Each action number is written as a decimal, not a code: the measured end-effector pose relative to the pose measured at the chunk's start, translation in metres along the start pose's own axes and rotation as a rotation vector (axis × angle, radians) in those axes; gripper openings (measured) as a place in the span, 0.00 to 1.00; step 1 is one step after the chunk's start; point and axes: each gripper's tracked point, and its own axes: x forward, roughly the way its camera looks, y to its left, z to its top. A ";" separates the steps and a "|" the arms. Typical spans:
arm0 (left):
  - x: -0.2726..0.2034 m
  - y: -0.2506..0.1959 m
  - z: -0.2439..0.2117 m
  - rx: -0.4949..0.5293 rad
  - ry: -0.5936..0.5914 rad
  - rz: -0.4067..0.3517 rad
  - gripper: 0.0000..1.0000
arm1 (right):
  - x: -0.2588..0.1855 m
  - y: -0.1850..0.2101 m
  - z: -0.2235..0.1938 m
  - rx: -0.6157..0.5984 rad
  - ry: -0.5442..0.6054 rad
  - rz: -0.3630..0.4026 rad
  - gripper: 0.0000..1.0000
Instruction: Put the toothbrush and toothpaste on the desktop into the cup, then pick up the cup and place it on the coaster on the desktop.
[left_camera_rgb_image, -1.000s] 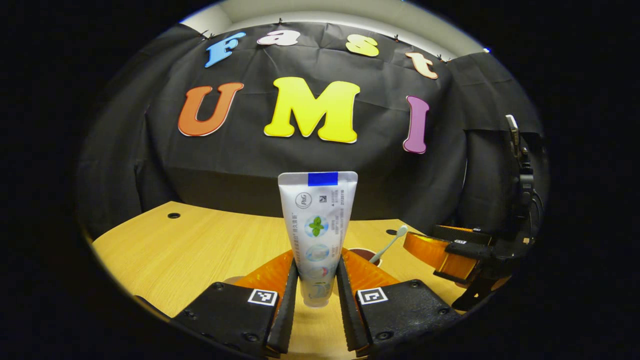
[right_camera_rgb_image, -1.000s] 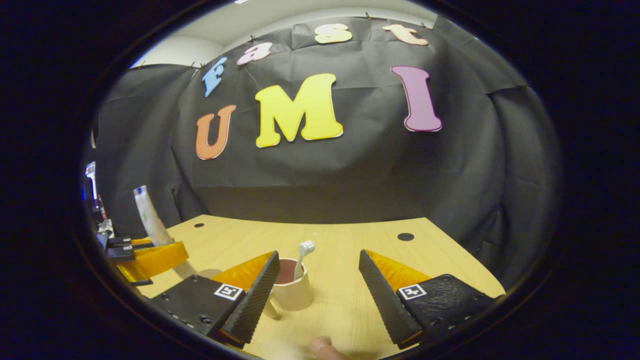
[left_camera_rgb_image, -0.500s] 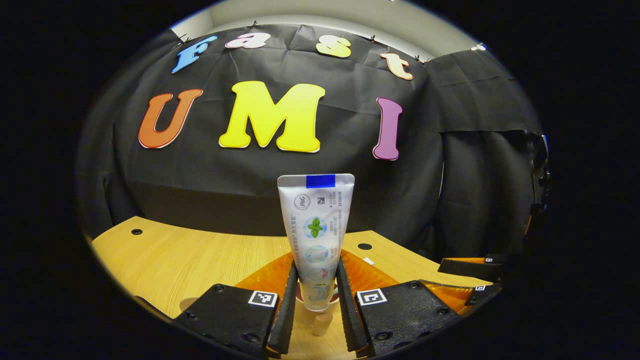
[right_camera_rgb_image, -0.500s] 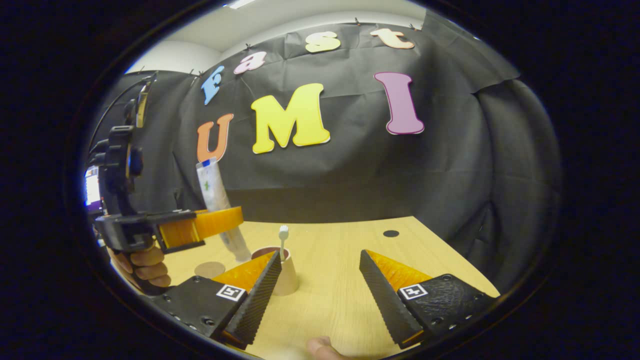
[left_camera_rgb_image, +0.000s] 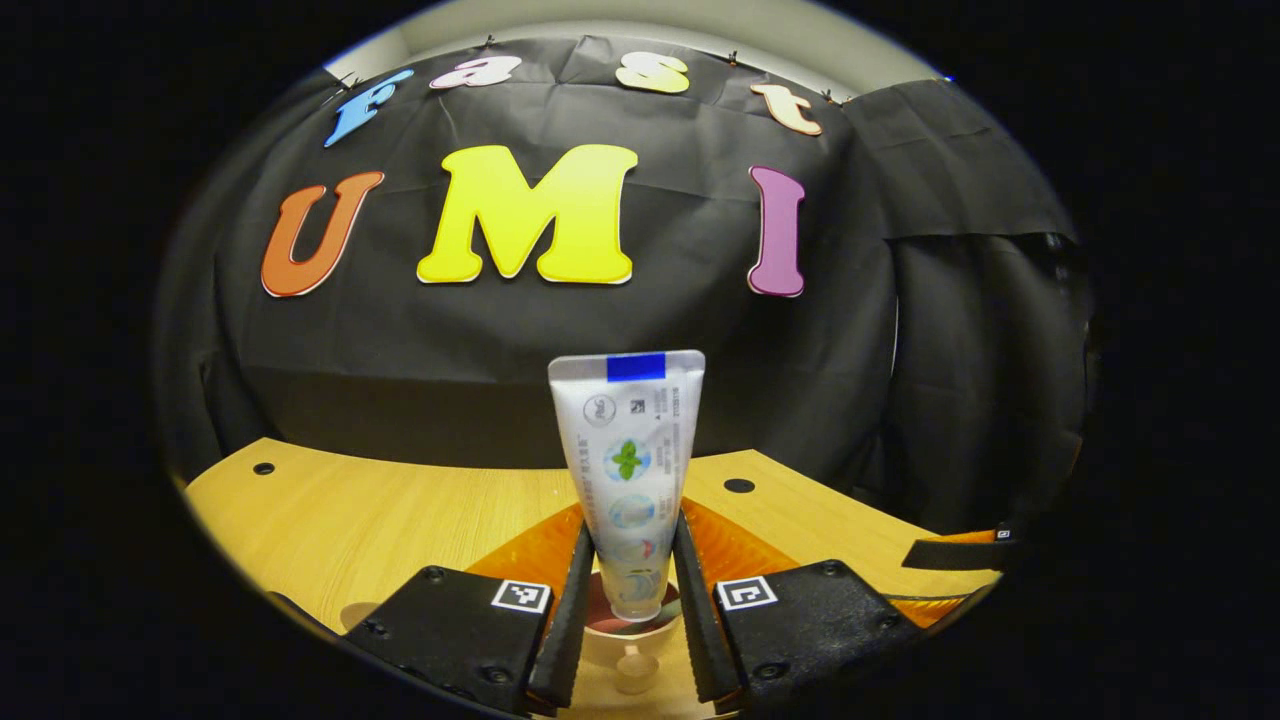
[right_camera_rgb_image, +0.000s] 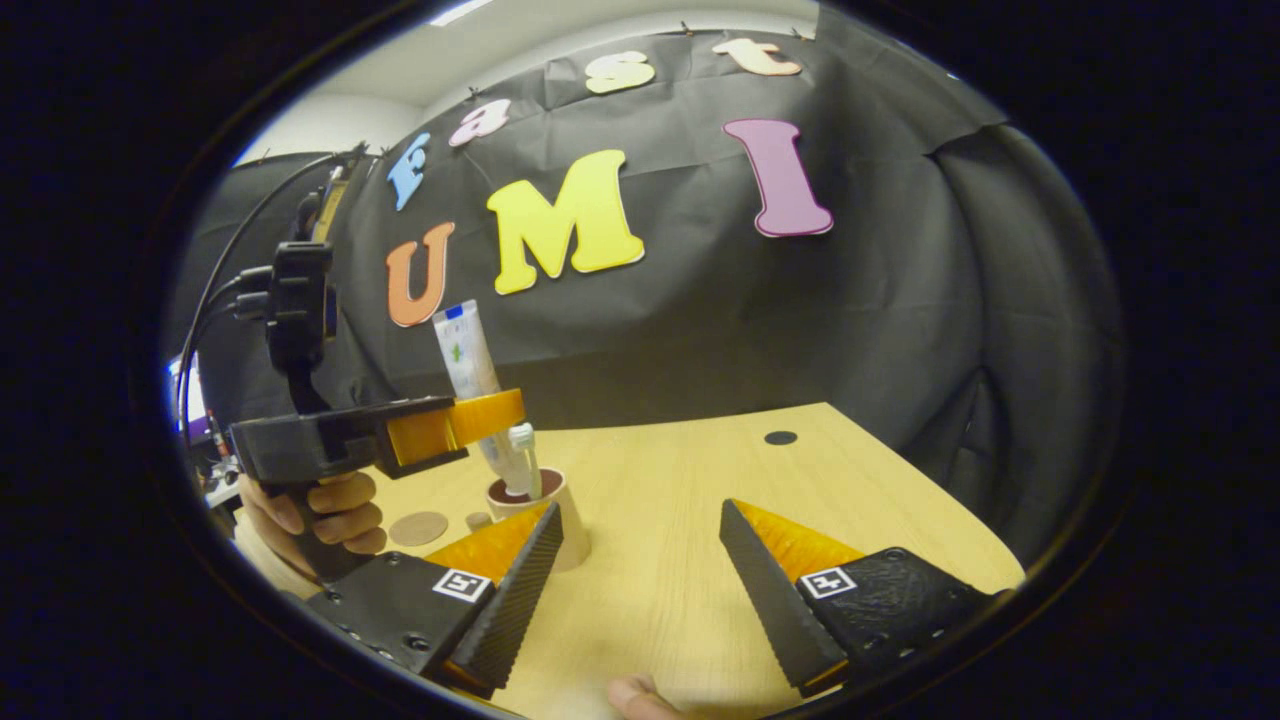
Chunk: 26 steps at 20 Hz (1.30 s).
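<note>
Holding the toothpaste (left_camera_rgb_image: 628, 480) upright over the cup (left_camera_rgb_image: 628, 640), the left gripper (left_camera_rgb_image: 628, 590) has both fingers pressed on the lower part of the tube, at the bottom centre of the left gripper view. The step in hand looks like the second half of the loading: the toothbrush (right_camera_rgb_image: 522, 445) already stands in the cup (right_camera_rgb_image: 545, 515), its head poking up above the rim at left of centre in the right gripper view, and the tube is partway into the mouth. In that same view the tube (right_camera_rgb_image: 470, 365) leans a little, its flat crimped end up and toward the upper left of the frame, its cap end down inside the rim; its long axis runs close to vertical. From the left gripper view the crimped end with its blue band points straight up, the cap end hidden between the fingers. The next move, as I judge it, calls for lowering a touch more and then parting the fingers so the tube drops in beside the brush without tipping the cup. The right gripper (right_camera_rgb_image: 640, 590) sits with its fingers wide apart and nothing between them, low in its own view, just right of the cup. The coaster (right_camera_rgb_image: 418, 527) lies flat on the desktop (right_camera_rgb_image: 680, 500) at lower left, near the cup, beside the hand (right_camera_rgb_image: 320, 515) on the left gripper's grip.
</note>
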 end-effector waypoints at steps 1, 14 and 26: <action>-0.001 0.000 -0.002 -0.001 0.006 -0.005 0.47 | -0.001 0.000 -0.002 0.000 0.005 0.001 0.96; -0.049 0.031 0.006 -0.040 0.015 0.099 0.99 | -0.007 0.024 -0.007 -0.005 0.067 -0.003 0.96; -0.127 0.103 0.012 -0.025 -0.023 0.239 0.98 | 0.001 0.081 0.002 -0.108 0.096 0.008 0.96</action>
